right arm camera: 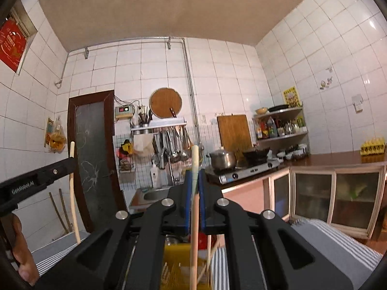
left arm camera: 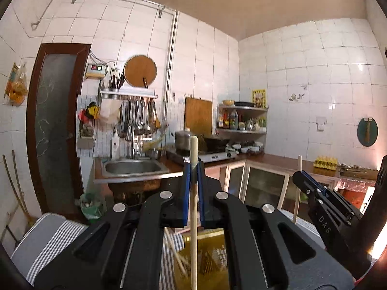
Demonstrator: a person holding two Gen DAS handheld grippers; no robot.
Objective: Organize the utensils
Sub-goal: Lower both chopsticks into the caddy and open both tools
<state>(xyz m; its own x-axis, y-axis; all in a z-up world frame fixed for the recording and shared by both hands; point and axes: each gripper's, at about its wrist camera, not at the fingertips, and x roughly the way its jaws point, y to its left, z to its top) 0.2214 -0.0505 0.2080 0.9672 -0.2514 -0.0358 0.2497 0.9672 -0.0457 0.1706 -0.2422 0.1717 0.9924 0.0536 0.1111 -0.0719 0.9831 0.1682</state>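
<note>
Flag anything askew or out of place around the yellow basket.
Loose chopsticks lie slanted across the yellow basket rather than upright. The left gripper and right gripper each hold one chopstick upright above it. Nothing looks spilled or broken.

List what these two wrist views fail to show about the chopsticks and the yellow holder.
- Left wrist view: the left chopstick runs off the bottom edge; its lower end is cut off.
- Right wrist view: the right chopstick likewise leaves the bottom edge.
- Yellow holder: mostly hidden behind the left gripper body; its shape and contents are unclear.
- Right wrist view: the right gripper body covers the holder similarly.
</note>
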